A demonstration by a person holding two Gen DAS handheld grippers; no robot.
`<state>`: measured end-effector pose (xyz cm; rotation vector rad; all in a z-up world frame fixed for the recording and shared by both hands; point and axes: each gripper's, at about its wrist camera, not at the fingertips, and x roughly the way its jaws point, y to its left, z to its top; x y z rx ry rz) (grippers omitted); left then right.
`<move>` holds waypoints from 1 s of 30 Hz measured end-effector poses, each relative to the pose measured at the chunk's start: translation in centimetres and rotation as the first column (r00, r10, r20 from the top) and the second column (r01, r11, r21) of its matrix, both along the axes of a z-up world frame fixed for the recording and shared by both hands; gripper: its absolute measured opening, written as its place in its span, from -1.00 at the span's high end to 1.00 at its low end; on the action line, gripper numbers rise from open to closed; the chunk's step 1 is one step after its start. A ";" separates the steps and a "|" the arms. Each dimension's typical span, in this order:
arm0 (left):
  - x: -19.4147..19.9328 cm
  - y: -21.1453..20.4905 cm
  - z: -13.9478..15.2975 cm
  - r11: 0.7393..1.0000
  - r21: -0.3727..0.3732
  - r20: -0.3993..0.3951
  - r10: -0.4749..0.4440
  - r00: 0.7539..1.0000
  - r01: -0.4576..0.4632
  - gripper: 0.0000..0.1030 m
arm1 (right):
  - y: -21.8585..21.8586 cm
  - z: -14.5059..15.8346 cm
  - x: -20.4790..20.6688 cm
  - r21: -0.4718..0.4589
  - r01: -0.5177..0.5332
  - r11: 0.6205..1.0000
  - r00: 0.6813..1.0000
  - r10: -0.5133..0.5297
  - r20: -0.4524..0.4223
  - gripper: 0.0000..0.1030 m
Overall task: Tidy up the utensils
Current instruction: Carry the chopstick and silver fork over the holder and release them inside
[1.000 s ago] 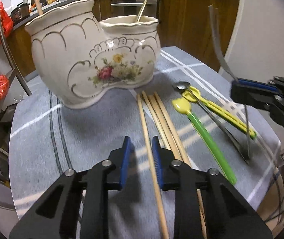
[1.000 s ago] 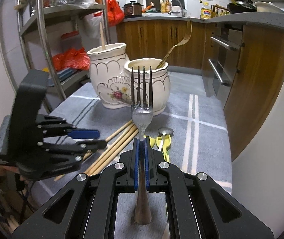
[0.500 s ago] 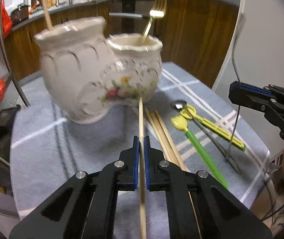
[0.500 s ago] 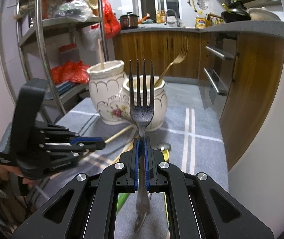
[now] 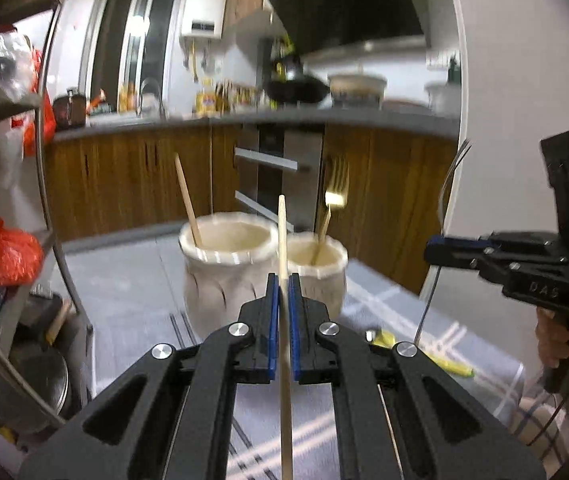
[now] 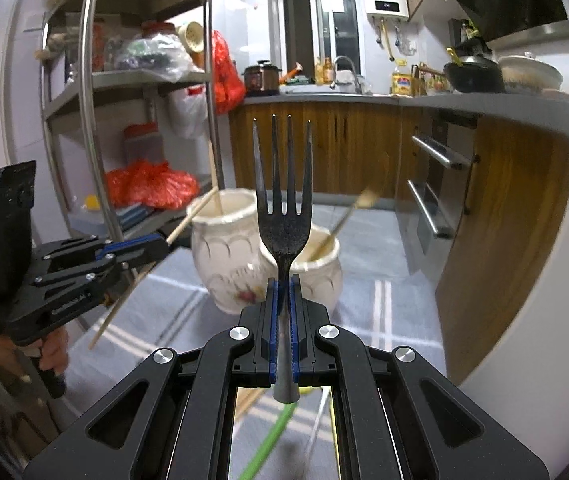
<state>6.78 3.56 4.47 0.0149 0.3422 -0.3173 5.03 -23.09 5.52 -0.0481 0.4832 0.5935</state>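
My left gripper (image 5: 283,280) is shut on a wooden chopstick (image 5: 283,240) that stands nearly upright, raised in front of the cream ceramic double holder (image 5: 228,276). The taller pot (image 6: 224,248) has one chopstick (image 5: 188,204) in it; the shorter pot (image 5: 324,276) has a gold fork (image 5: 334,200). My right gripper (image 6: 283,284) is shut on the neck of a dark steel fork (image 6: 283,208), tines up, raised before the same holder. Each gripper shows in the other's view: the right one (image 5: 432,246) at the right, the left one (image 6: 162,242) at the left.
A grey striped cloth (image 5: 132,280) covers the table. A yellow utensil (image 5: 452,364) and a green handle (image 6: 268,448) lie on it below the grippers. A metal shelf rack (image 6: 92,120) with red bags stands left; wooden cabinets (image 6: 504,220) and an oven stand behind and right.
My left gripper shut on a chopstick from the pile and lifted it, tilting upward. My right gripper rose with the fork. The holder now sits lower in both views.
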 end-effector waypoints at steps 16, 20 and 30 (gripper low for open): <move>9.1 3.4 7.1 0.964 -0.262 0.124 -0.016 0.992 0.048 0.91 | 1.0 7.0 6.3 0.147 0.043 0.988 0.996 -0.054 0.071 0.89; 11.4 2.5 6.9 0.973 -0.231 0.133 0.022 0.991 0.010 0.91 | 1.7 6.3 7.6 0.138 0.060 0.989 0.995 -0.071 0.072 0.89; 14.0 -0.5 3.9 0.994 -0.098 0.146 0.072 0.987 -0.058 0.91 | 3.0 2.0 10.0 0.087 0.073 0.994 0.997 -0.071 -0.018 0.89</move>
